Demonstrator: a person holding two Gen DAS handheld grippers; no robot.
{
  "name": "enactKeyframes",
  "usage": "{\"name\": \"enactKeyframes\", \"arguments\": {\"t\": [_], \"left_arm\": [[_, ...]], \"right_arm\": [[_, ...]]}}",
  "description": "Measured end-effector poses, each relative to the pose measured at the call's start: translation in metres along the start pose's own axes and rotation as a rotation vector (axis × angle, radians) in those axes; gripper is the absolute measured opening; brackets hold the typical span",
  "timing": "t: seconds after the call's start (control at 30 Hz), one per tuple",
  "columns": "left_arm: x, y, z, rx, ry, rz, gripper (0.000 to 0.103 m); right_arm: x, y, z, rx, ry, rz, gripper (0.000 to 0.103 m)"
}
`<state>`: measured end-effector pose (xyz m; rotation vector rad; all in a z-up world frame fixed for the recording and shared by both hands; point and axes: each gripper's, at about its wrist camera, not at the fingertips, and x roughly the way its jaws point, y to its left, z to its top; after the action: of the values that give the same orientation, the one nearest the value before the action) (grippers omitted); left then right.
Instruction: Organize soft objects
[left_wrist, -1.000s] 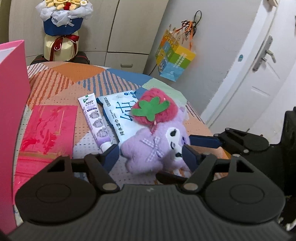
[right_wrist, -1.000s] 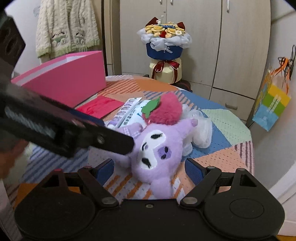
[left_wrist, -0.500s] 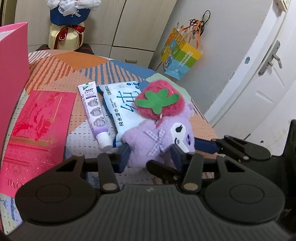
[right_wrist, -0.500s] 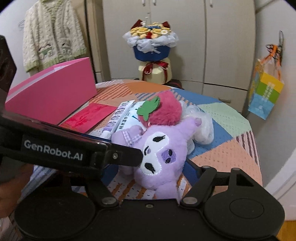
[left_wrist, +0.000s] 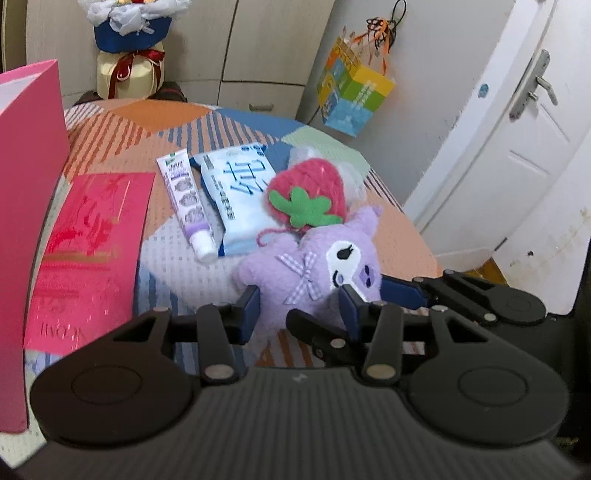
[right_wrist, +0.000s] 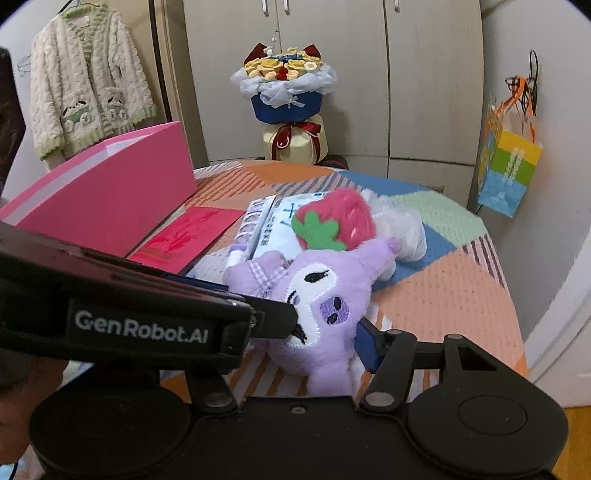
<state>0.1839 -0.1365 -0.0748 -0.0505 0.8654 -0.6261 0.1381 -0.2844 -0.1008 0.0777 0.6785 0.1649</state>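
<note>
A purple plush toy (left_wrist: 314, 266) with a white face lies on the patchwork tablecloth (left_wrist: 399, 236), its ear against a red strawberry plush (left_wrist: 310, 192). My left gripper (left_wrist: 301, 308) is shut on the purple plush's body, both blue pads pressed into it. My right gripper (right_wrist: 295, 343) comes in from the other side with its jaws closing around the same purple plush (right_wrist: 325, 295). One of its fingers (right_wrist: 369, 343) lies against the plush's side. The other is hidden behind the left gripper's body. The strawberry plush (right_wrist: 340, 218) sits just behind.
A toothpaste tube (left_wrist: 186, 199), a wipes pack (left_wrist: 240, 195) and a clear plastic bundle (right_wrist: 402, 229) lie beyond the toys. A red envelope (left_wrist: 85, 258) and an open pink box (right_wrist: 110, 192) are at the left. A bouquet (right_wrist: 284, 96) and cabinets stand behind the table.
The left jaws have closed onto the purple plush. The right jaws have narrowed around it. The left gripper's body now covers more of the right wrist view.
</note>
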Motion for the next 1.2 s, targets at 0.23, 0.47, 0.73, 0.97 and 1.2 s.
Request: {"name": "enactKeyframes", "arguments": {"t": [0.23,0.47,0.73,0.97,1.2], "left_arm": [[-0.018,0.006,-0.011,-0.020,0.063,-0.047,0.045],[-0.021,0.026,-0.027,-0.072,0.102,-0.081,0.048],[-0.014,0.029,-0.030,-0.058,0.071,-0.021,0.073],[-0.018,0.021,-0.035,-0.079,0.086,-0.077,0.056],[-0.052,0.006,-0.042,0.011,0.052,-0.013,0.054]], "right_arm": [[-0.016,0.000,-0.009,0.088,0.082,0.076,0.065],[-0.017,0.006,-0.026,0.085,0.110,0.113,0.061],[-0.017,-0.001,-0.029,0.092,0.098,0.128,0.057],[-0.021,0.011,-0.030,0.072,0.096,0.107,0.057],[-0.035,0.026,-0.025,0.065,0.133,0.145,0.061]]}}
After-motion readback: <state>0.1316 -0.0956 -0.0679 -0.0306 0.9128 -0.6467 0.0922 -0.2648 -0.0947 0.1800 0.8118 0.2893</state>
